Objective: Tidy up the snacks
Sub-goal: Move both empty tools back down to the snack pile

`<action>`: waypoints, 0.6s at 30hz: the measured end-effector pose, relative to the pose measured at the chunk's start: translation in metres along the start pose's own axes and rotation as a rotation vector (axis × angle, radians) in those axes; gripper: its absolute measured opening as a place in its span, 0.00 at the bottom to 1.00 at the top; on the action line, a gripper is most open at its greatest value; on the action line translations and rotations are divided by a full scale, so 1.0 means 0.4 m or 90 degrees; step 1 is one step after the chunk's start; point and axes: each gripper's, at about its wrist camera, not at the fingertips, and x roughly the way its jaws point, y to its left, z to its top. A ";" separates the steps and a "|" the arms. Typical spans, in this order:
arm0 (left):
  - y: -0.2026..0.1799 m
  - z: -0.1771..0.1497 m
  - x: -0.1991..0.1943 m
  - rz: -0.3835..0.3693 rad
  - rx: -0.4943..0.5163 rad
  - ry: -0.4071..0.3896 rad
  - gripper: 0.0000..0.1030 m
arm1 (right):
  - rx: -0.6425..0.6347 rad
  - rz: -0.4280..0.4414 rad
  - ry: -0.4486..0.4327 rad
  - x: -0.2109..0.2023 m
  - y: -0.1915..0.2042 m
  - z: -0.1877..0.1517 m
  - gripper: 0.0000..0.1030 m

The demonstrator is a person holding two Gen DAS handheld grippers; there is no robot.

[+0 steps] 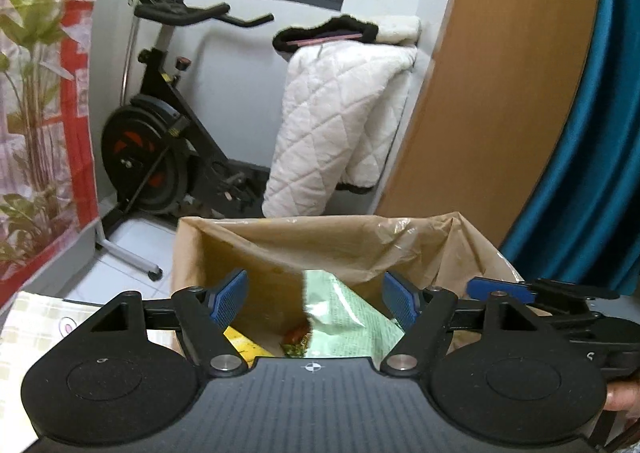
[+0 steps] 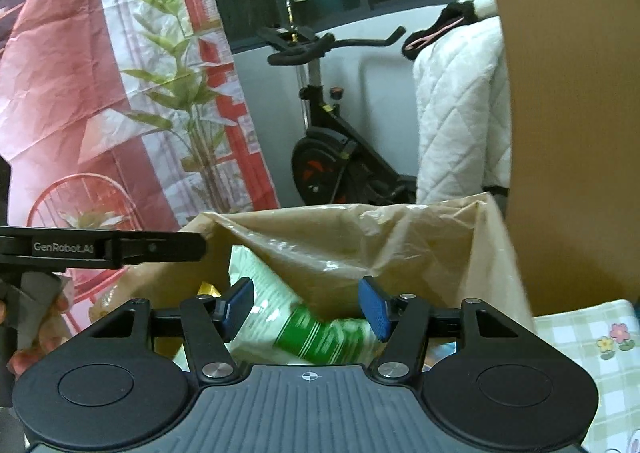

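Behind the bag stands an exercise bike. Both my left fingers and right fingers gape wide and empty over the green packet. If I nudge the thin bag wall, it could fold in and block the next snack.

Both tools were matte black: the left tool and right tool carried ribbed blue pads, silver pivot screws, round discs and a white crosshair mark.

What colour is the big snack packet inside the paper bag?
Pale green snack packet, best seen from the left wrist view.
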 end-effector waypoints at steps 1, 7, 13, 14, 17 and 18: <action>0.000 -0.004 -0.012 0.005 0.001 -0.007 0.74 | -0.003 -0.005 -0.004 -0.010 -0.001 -0.004 0.54; -0.004 -0.060 -0.097 0.053 -0.001 -0.042 0.74 | -0.026 -0.030 -0.032 -0.085 -0.006 -0.050 0.54; 0.008 -0.133 -0.183 0.082 -0.028 -0.058 0.74 | -0.035 -0.036 -0.056 -0.169 0.006 -0.118 0.54; 0.008 -0.145 -0.196 0.086 -0.030 -0.059 0.74 | -0.038 -0.037 -0.062 -0.183 0.008 -0.128 0.54; 0.009 -0.176 -0.225 0.093 -0.035 -0.058 0.74 | -0.035 -0.036 -0.067 -0.214 0.003 -0.159 0.54; 0.009 -0.186 -0.232 0.095 -0.036 -0.058 0.74 | -0.033 -0.035 -0.067 -0.222 0.001 -0.170 0.54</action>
